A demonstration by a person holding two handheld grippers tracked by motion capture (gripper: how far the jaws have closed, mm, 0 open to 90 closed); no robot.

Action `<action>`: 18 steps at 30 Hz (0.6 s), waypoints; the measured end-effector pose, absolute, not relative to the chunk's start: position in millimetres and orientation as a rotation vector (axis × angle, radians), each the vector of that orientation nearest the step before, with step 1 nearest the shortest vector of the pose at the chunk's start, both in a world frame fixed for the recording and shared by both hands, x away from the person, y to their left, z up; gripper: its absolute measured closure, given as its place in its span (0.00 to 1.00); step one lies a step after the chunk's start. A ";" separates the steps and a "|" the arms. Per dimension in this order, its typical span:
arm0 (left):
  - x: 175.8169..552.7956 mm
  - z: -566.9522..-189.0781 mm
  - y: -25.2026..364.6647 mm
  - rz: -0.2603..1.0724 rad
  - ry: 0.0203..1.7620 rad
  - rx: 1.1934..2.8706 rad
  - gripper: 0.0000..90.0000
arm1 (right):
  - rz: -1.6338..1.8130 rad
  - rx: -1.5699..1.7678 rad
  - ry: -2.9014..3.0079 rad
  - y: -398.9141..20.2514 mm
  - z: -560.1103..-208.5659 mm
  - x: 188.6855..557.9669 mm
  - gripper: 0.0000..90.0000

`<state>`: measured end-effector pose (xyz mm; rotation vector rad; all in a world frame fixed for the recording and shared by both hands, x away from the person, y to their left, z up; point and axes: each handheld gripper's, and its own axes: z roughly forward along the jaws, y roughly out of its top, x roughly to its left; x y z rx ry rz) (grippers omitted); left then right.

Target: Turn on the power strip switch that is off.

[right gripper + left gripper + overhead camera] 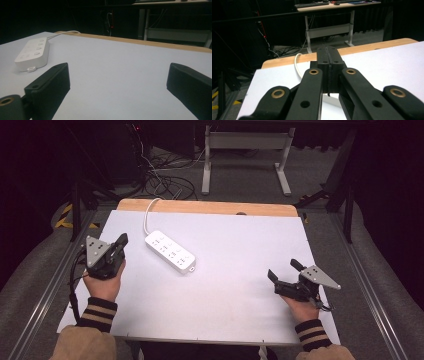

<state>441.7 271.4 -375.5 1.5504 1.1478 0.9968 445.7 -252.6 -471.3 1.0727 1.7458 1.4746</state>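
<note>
High view: white power strip (pixel 170 251) lies flat on the white table (pixel 225 300), set diagonally, left of centre toward the far edge. Its white cord (pixel 148 215) runs from its far end off over the table's wooden back edge.

Left gripper (pixel 121 241) sits just left of the strip, near the table's left edge, held in the left hand (pixel 104 282), jaws pressed together, nothing between them. Left gripper view confirms: both black jaws meet flush, the cord (pixel 297 65) curves just past them, and part of the strip's white body shows below the tips.

Right gripper (pixel 284 270) is well right of the strip, near the right edge, in the right hand (pixel 301 309), jaws spread wide and empty. Right gripper view: strip (pixel 32 53) far off to the left of its jaws, bare table between the tips.
</note>
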 end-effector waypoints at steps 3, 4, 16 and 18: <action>464.0 -365.0 263.1 0.987 1.170 1.615 1.00 | 1.476 1.075 1.745 -252.8 -471.2 445.2 0.06; 464.0 -365.0 263.1 0.987 1.170 1.615 1.00 | 1.484 1.075 1.742 -253.3 -470.7 444.8 0.06; 557.5 -380.6 218.6 0.831 1.244 2.105 1.00 | 1.459 1.081 1.758 -254.3 -472.4 440.8 0.07; 572.7 -384.4 219.3 0.796 1.278 2.134 1.00 | 1.458 1.083 1.766 -254.0 -473.1 440.0 0.07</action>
